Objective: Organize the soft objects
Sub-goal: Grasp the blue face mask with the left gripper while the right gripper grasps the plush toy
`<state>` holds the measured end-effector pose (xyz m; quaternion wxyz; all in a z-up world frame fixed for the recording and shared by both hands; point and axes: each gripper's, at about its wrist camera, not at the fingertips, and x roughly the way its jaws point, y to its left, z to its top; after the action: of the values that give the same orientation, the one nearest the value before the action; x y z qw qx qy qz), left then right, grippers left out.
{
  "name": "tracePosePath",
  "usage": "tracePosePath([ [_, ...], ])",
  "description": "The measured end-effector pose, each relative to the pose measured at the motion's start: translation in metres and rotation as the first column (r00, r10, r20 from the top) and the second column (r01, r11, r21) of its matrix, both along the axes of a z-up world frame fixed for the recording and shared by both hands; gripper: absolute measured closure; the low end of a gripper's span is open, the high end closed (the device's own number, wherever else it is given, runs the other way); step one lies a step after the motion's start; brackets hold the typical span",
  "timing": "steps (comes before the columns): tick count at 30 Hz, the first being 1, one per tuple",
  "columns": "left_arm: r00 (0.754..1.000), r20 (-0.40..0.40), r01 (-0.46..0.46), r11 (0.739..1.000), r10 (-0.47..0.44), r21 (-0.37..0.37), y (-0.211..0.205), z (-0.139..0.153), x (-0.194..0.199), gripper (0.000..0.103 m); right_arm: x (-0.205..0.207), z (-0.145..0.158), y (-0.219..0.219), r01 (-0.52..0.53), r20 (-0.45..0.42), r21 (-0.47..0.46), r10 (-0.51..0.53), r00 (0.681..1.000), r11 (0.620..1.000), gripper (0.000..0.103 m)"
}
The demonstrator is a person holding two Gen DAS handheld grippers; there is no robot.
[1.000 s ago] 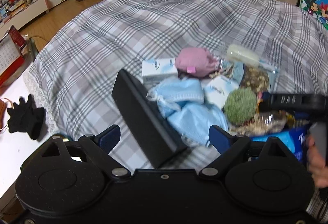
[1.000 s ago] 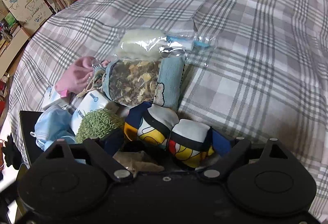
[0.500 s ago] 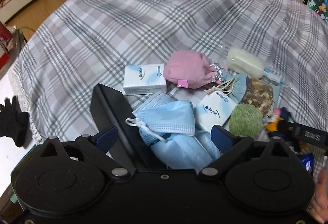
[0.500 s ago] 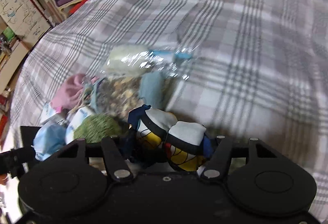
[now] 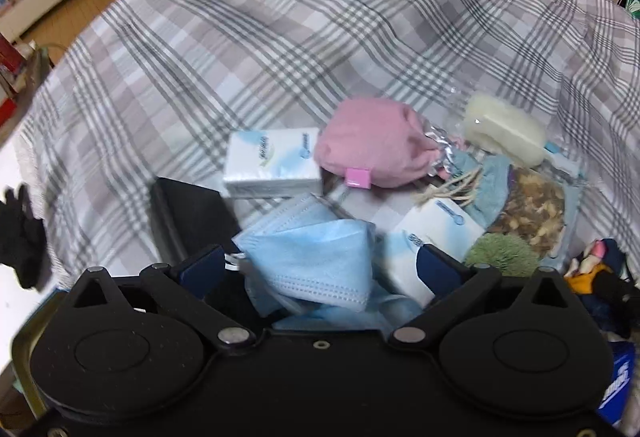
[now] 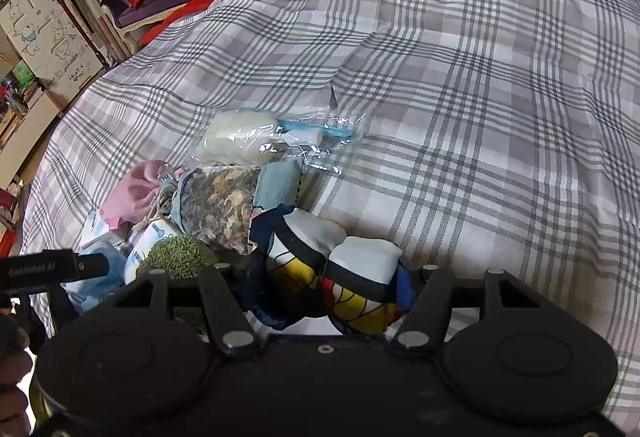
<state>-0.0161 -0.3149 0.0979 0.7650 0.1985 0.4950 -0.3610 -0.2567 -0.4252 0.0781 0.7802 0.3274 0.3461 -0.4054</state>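
Note:
A heap of soft things lies on the plaid bedcover (image 5: 280,37). My left gripper (image 5: 320,269) is open, its fingers on either side of a light blue face mask (image 5: 316,245). Beyond it lie a white tissue pack (image 5: 272,165), a pink pouch (image 5: 372,149), a second tissue pack (image 5: 432,237), a green scrubber ball (image 5: 504,257) and a cream sponge in clear wrap (image 5: 504,129). My right gripper (image 6: 326,277) is shut on a colourful patterned cloth bundle (image 6: 340,269) and holds it just above the bedcover (image 6: 480,117).
A black box (image 5: 188,217) stands left of the mask. A bag of dried flakes (image 6: 224,205) and a blue cloth (image 6: 280,185) lie by the sponge (image 6: 240,137). A black glove (image 5: 20,237) lies on the white surface at left. Bare bedcover stretches far and right.
My left gripper has moved forward and down over the blue mask. My right gripper has closed on the patterned bundle and lifted back a little.

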Motion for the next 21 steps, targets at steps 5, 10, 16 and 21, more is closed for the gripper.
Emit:
tracePosePath([
  [5,0.999,-0.048,0.018,1.0,-0.018,0.015,-0.009,-0.01,-0.004,0.031,-0.003,-0.001,0.004,-0.013,0.005,-0.003,0.013,1.0,1.0,0.041],
  [10,0.996,-0.081,0.028,1.0,-0.029,-0.002,-0.015,-0.008,-0.007,0.06,-0.01,0.003,0.009,-0.029,0.02,-0.028,0.029,0.999,0.999,0.041],
  [16,0.994,-0.034,0.1,0.993,-0.102,-0.06,-0.015,0.016,-0.029,0.072,-0.023,0.011,0.013,-0.023,0.028,-0.047,0.025,0.999,0.999,0.041],
  [21,0.988,-0.012,0.154,0.984,-0.156,-0.093,-0.012,0.034,-0.044,0.066,-0.038,0.017,0.015,0.003,0.03,-0.052,-0.002,1.0,0.999,0.041],
])
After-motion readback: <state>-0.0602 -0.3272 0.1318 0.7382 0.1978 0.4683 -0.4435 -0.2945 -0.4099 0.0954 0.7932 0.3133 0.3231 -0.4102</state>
